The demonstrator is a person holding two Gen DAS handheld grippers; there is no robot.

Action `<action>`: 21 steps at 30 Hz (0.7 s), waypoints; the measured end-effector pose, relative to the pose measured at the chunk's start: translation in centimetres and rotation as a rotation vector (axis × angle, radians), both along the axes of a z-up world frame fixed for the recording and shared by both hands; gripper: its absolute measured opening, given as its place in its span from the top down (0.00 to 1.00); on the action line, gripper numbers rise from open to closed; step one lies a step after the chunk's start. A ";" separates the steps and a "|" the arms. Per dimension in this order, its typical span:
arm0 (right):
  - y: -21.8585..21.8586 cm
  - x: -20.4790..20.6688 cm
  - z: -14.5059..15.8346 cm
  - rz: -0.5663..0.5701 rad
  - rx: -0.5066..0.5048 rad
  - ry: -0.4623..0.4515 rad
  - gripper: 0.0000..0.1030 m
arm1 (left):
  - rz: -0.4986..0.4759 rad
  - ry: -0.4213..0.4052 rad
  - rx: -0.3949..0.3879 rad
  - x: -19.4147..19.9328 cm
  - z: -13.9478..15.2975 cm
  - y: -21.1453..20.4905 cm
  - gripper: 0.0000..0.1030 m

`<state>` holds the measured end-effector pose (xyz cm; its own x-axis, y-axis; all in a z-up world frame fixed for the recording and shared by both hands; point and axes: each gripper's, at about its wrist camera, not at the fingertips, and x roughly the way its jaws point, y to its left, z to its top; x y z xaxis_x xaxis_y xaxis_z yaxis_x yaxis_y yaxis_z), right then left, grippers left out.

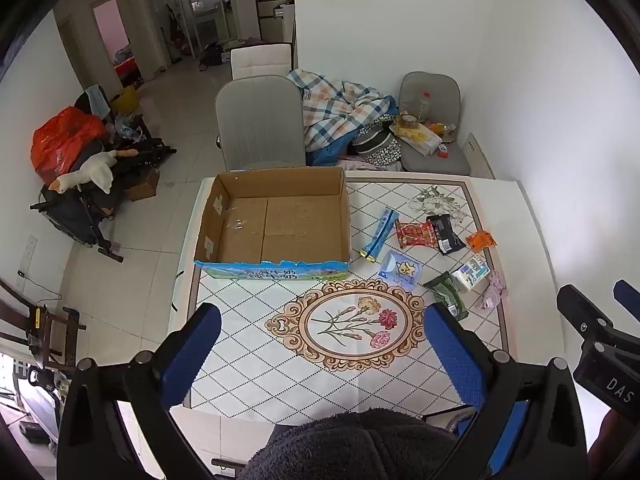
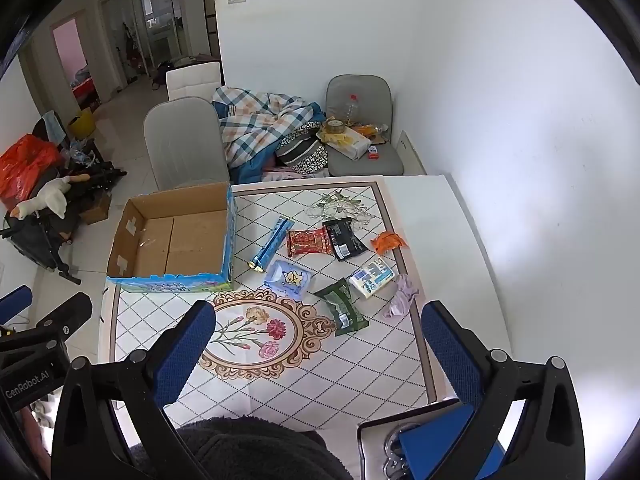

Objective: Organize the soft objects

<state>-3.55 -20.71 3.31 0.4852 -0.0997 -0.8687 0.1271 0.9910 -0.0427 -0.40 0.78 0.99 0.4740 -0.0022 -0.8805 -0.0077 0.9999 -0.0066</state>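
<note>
Hovering wide open and empty, both grippers, left and right, face packets lying beside the box; better pinch each packet near its middle.

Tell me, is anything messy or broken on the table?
Nothing looks broken or spilled. The snack packets and a crumpled purple cloth lie scattered right of the cardboard box, which is empty.

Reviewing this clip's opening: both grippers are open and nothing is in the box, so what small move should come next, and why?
Probably lower the right gripper toward the green packet, the loose item nearest its open fingers. The cardboard box is empty, every item lies beside it on the table, and the left gripper holds nothing.
</note>
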 end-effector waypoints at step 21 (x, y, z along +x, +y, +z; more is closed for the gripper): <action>0.4 -1.6 -0.4 -0.018 0.010 -0.008 0.00 | 0.005 -0.005 -0.003 -0.9 -0.4 0.0 0.00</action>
<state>-5.13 -20.35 2.94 0.4899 -0.1002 -0.8660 0.1452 0.9889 -0.0323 -1.30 0.77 0.56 0.4784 -0.0028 -0.8782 -0.0122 0.9999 -0.0098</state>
